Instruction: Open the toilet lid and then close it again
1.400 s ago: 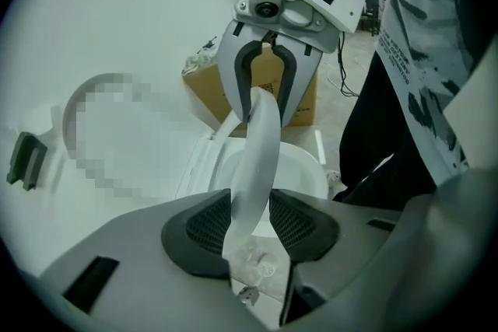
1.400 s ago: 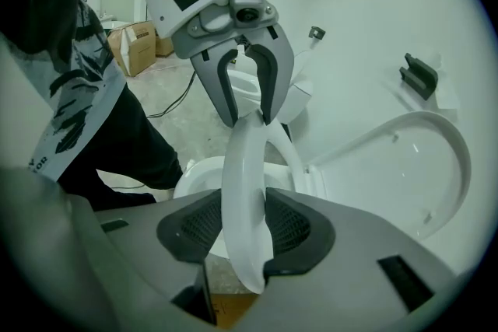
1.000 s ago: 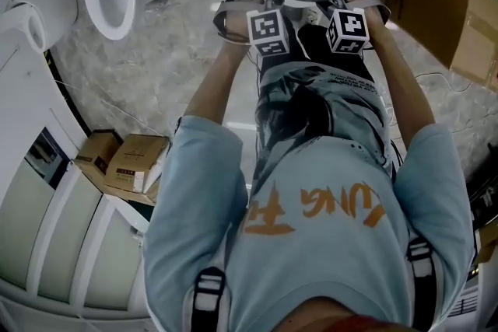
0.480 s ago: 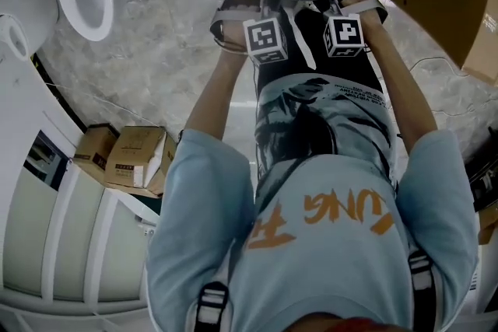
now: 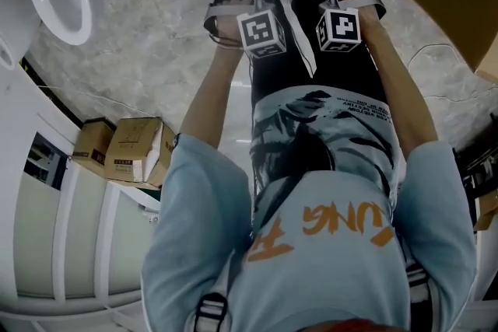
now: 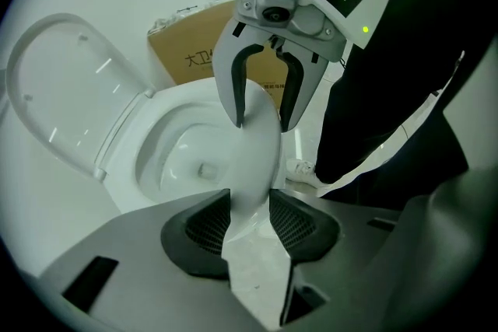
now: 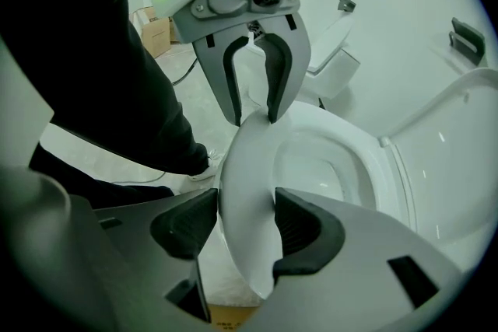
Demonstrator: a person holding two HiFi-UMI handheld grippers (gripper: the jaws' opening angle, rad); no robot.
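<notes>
Currently we clamp the front edge of the white plastic toilet seat ring (image 7: 247,159) with both tools. The left hand-held gripper (image 6: 247,223) holds it at a narrow gape. The right hand-held gripper (image 7: 243,228) grips it too, though its jaws have just been easing apart. The white oval toilet lid (image 6: 70,89) stands raised behind the white ceramic bowl (image 6: 167,159), well apart from us. We judge the slackened grip could let the smooth ring slip and slam down.

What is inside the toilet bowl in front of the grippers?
Inside the bowl only bare white porcelain and a drain opening show. Its near side is covered by the seat rim in front of it.
</notes>
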